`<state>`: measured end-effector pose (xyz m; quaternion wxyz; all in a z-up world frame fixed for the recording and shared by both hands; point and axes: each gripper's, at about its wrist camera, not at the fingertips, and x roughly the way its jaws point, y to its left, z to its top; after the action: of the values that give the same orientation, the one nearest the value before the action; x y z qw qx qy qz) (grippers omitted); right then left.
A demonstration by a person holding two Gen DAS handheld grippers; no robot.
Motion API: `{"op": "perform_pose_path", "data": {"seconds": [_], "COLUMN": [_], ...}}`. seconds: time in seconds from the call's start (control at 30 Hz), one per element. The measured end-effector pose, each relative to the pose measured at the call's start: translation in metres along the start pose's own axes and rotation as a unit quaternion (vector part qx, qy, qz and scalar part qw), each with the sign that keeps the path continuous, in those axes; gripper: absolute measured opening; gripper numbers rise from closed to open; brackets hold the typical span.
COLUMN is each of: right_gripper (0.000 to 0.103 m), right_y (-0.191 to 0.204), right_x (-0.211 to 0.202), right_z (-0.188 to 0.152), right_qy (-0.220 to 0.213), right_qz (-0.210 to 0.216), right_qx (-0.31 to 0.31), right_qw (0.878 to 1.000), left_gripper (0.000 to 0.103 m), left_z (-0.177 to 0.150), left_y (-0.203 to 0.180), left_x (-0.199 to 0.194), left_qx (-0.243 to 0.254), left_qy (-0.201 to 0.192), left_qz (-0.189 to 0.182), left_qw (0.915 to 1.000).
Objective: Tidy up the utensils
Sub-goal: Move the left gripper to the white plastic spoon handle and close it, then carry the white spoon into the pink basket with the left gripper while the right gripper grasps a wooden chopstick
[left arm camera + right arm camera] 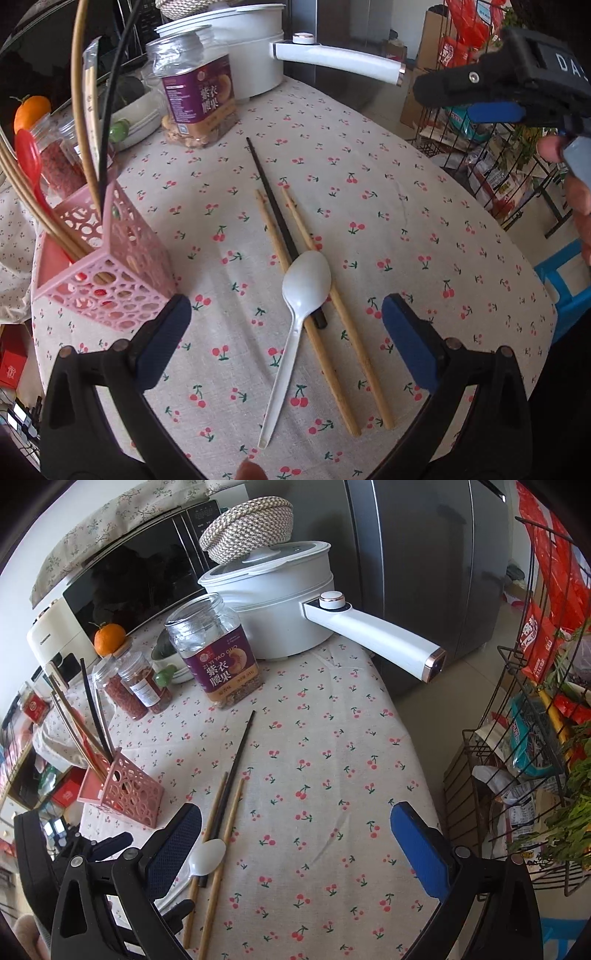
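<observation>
Left tongs (286, 328): spread over my white plastic spoon (295, 314), framing it for pickup.
Right tongs (295, 834): spread, idle.
Pink holder (110, 280): destination.

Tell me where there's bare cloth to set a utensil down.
Free: the wide stretch of tablecloth right of the wooden chopsticks and white spoon, out to the table edge. Crowded: the back-left, with the nut jar, white pot and pink holder.
</observation>
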<state>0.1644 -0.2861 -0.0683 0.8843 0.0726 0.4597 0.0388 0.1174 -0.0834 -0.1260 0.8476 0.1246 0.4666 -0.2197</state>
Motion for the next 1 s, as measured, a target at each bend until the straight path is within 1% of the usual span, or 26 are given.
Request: {"op": "perform_pose_path", "data": {"seconds": [0.13,0.2,0.27,0.3,0.37,0.43,0.5,0.6,0.63,0.8,1.0], "right_gripper": [0.103,0.103,0.103,0.103,0.103,0.103,0.103,0.103,0.103,0.103,0.103], "right_y": [-0.011,-0.014,-0.017,-0.018,-0.020,-0.021,-0.021,-0.020,-0.019,-0.014,-0.003], "right_x": [0.003,0.004,0.005,0.006,0.008,0.009,0.010,0.012,0.013,0.019,0.026], "right_z": [-0.002,-0.003,-0.004,-0.004,-0.004,-0.004,-0.004,-0.004,-0.004,-0.006,-0.009], "right_qy": [0.010,0.014,0.017,0.019,0.023,0.026,0.028,0.031,0.033,0.042,0.050], "right_qz": [-0.007,-0.010,-0.013,-0.015,-0.016,-0.016,-0.016,-0.015,-0.015,-0.016,-0.026], "right_qx": [-0.002,-0.006,-0.011,-0.012,-0.014,-0.014,-0.015,-0.019,-0.020,-0.028,-0.052], "right_qw": [1.000,1.000,1.000,1.000,1.000,0.999,0.999,0.999,0.999,0.999,0.997], "left_gripper": [0.102,0.095,0.083,0.080,0.064,0.056,0.051,0.040,0.039,0.039,0.038], "left_z": [0.007,0.009,0.011,0.011,0.011,0.011,0.012,0.011,0.011,0.013,0.017], "left_y": [0.000,0.000,-0.002,-0.003,-0.007,-0.009,-0.009,-0.009,-0.009,-0.007,0.008], "left_x": [0.017,0.022,0.027,0.029,0.033,0.036,0.038,0.041,0.041,0.037,0.010], "left_qx": [0.001,-0.006,-0.008,-0.006,0.002,0.005,0.006,0.007,0.007,0.001,-0.032], "left_qy": [0.024,0.033,0.046,0.051,0.061,0.068,0.074,0.081,0.084,0.079,0.043], "left_qz": [-0.011,-0.029,-0.047,-0.052,-0.057,-0.062,-0.064,-0.067,-0.067,-0.068,-0.066], "left_qw": [0.9996,0.9990,0.9978,0.9973,0.9965,0.9957,0.9952,0.9944,0.9942,0.9945,0.9963]}}
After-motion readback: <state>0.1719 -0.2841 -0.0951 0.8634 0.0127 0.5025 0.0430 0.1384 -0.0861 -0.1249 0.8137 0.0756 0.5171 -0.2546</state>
